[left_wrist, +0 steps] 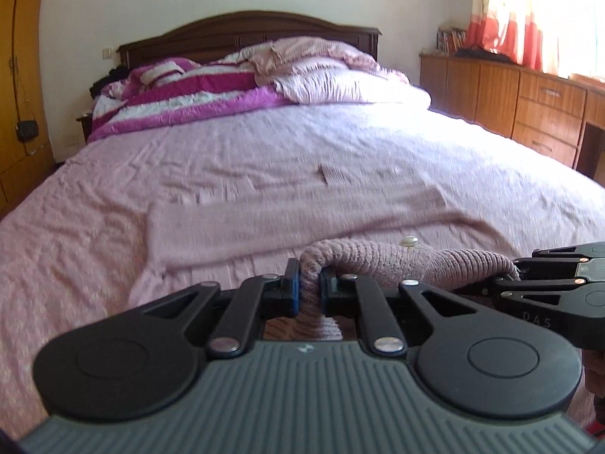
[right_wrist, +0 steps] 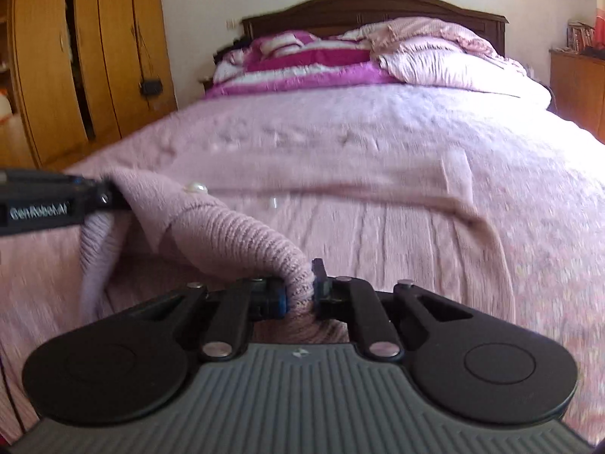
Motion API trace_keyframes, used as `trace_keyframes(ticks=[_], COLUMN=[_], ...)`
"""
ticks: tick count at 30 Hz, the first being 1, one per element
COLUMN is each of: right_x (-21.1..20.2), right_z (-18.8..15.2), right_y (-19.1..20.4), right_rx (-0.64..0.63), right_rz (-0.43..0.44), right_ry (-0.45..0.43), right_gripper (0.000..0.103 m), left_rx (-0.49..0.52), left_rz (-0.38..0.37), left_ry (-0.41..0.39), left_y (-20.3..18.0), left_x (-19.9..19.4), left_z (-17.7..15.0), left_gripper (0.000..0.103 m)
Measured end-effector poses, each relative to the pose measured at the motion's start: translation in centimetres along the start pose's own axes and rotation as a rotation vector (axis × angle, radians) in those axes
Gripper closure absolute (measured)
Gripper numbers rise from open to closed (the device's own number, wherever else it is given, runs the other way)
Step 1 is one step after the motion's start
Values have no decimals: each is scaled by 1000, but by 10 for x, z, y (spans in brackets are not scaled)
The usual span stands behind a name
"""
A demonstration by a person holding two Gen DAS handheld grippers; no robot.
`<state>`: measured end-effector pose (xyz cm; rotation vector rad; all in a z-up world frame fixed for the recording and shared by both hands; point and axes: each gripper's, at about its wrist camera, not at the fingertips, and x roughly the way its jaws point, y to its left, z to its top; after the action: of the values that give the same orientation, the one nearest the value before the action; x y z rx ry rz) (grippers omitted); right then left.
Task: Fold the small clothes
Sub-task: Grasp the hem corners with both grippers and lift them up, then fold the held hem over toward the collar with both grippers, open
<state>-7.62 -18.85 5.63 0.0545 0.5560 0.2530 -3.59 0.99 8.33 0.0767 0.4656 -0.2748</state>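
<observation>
Fingers of the left gripper and right gripper were clamped on the pink knitted garment's ribbed edge above the bed; thick knit could slip free, spoiling the fold.

Left gripper low centre of left wrist view, jaws pinched shut on knit garment. Right gripper low centre of right wrist view, also clamped on it. Each gripper shows at the other view's side edge.
</observation>
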Motion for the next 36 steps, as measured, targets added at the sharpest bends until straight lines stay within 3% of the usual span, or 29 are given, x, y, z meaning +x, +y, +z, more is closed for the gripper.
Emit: trace_keyframes(ticks=[8,16,23,30,36], right_x=[8,32,72,139,202], right_z=[56,120,163,179,167], right_y=[-12,-14,-24,-35,-46], right_rx=[50,33,64,53,45], right_rz=[53,46,7,-36,-61], right_ry=[-76,-182,-209,-156,-56], right_gripper=[91,91,91,91,91], left_rx=[-4,12,42,-3,-38], left_rz=[13,53,68,94,105], left_ry=[-54,-136,-157,-78,20], left_y=[11,24,27,34,45], left_x=[12,41,87,157,209], left_z=[38,83,113,107,87], left_gripper=[92,92,92,92,92])
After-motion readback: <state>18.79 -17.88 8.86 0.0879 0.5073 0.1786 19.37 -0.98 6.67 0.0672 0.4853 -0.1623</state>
